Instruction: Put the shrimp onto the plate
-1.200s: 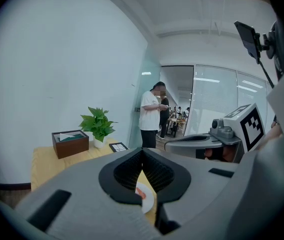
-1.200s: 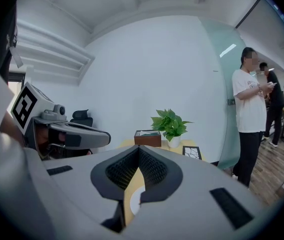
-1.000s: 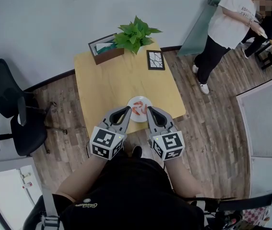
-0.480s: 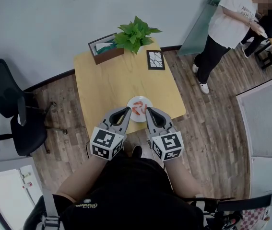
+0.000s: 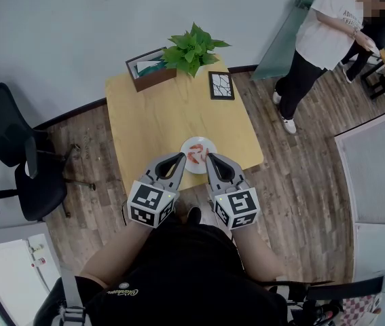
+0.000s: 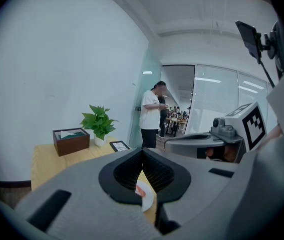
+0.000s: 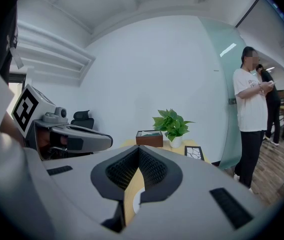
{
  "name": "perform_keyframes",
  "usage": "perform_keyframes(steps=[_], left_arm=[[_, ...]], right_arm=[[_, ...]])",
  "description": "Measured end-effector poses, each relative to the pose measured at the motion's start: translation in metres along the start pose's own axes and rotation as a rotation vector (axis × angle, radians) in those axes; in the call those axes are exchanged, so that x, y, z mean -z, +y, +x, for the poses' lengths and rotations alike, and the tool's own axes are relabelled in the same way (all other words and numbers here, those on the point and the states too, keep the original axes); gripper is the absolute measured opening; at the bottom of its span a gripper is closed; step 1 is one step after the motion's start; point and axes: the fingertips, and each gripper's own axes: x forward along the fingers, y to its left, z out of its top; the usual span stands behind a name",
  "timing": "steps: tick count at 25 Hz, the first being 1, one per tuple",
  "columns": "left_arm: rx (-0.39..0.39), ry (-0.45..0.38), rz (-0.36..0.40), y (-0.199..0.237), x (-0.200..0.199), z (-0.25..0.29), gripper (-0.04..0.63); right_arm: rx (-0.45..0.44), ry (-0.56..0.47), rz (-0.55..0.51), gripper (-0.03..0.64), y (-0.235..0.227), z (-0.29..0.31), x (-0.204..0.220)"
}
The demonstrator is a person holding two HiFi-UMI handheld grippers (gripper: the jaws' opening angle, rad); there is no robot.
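A small white plate point(image 5: 197, 148) sits near the front edge of the wooden table point(image 5: 158, 117), with several orange shrimp point(image 5: 193, 156) lying on it. My left gripper point(image 5: 180, 156) hovers at the plate's near-left rim and my right gripper point(image 5: 210, 157) at its near-right rim. Both are shut, jaw tips touching, with nothing held. In the left gripper view the plate point(image 6: 148, 200) and a shrimp point(image 6: 140, 190) show through the gap below the closed jaws of the left gripper point(image 6: 142, 153). The right gripper view shows a sliver of the plate point(image 7: 136, 203) under the right gripper point(image 7: 139, 150).
At the table's far side stand a brown tissue box point(image 5: 149, 70), a potted green plant point(image 5: 191, 48) and a small framed picture point(image 5: 220, 85). A black office chair point(image 5: 15, 158) is on the left. A person in a white shirt point(image 5: 321, 36) stands at the far right.
The right gripper has drifted very slightly left toward the plate; everything else is as before.
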Motion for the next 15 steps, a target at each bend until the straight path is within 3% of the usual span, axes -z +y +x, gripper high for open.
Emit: perform_keyframes(steps=[15], left_arm=[[0.005,0.002,0.001,-0.0008,0.0016,0.0021,0.001]], right_arm=[[-0.003,0.007,0.0,0.002,0.0009,0.0016,0.0032]])
